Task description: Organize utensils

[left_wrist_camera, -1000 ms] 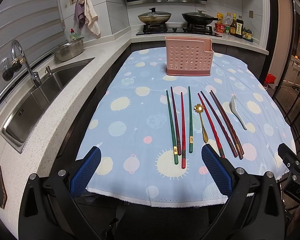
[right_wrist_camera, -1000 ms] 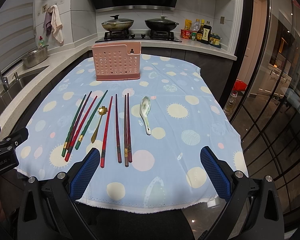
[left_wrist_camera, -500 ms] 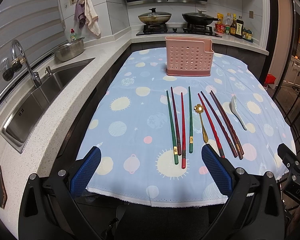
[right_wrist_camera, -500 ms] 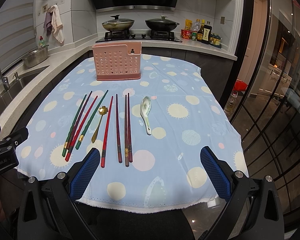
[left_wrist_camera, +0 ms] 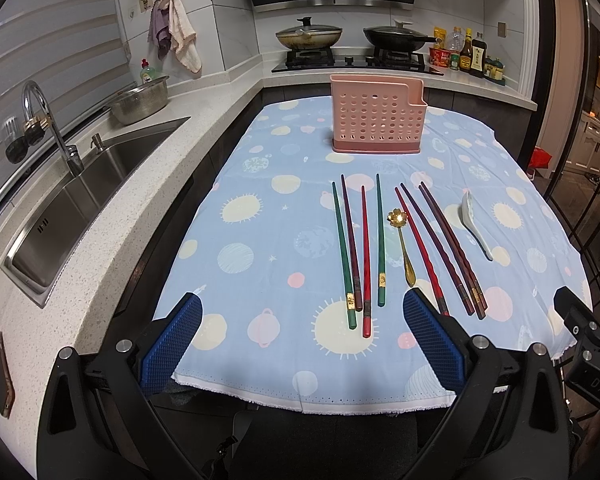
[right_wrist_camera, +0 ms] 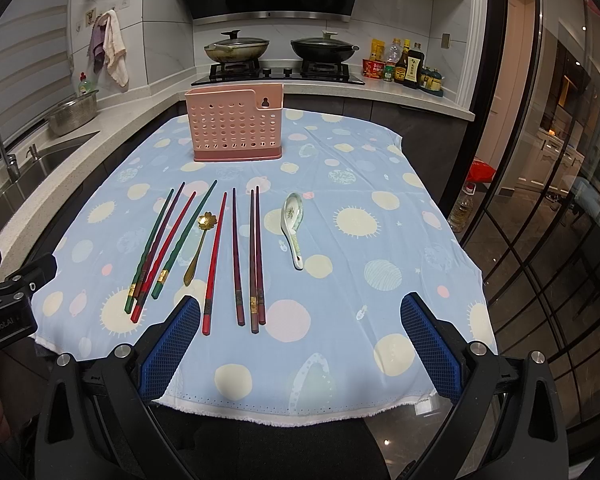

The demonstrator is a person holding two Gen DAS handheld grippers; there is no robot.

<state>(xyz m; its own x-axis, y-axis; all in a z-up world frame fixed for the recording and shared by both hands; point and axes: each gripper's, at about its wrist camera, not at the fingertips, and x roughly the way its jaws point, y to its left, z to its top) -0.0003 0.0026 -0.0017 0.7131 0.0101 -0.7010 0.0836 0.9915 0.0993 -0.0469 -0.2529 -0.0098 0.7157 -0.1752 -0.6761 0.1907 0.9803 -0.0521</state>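
A: Blue cloth (left_wrist_camera: pixel 260 200) dotted with pale suns covers the whole tabletop, and at its far end the pink holder (left_wrist_camera: pixel 377 118) stands upright with nothing in it.

B: So none of the utensils has gone in yet. Where do they lie?

A: In a row on the near half of the cloth: eight chopsticks (right_wrist_camera: pixel 236 256), green, red and dark, close together and some touching, then the white spoon (right_wrist_camera: pixel 293 228) apart at the right, and the little gold spoon (right_wrist_camera: pixel 198 250) in the middle of the sticks.

B: And the two tools?

A: The left gripper (left_wrist_camera: pixel 300 342) and the right gripper (right_wrist_camera: pixel 296 344) both hang over the near edge, fingers spread wide, holding nothing.

B: What may go wrong?

A: Probably the sticks. They are thin, lie flat and crowd each other, so a pinch could catch two at once or nudge a neighbour askew. The loose cloth might also bunch under the fingers. The holder looks light; a stick pushed in at a slant could tip it.
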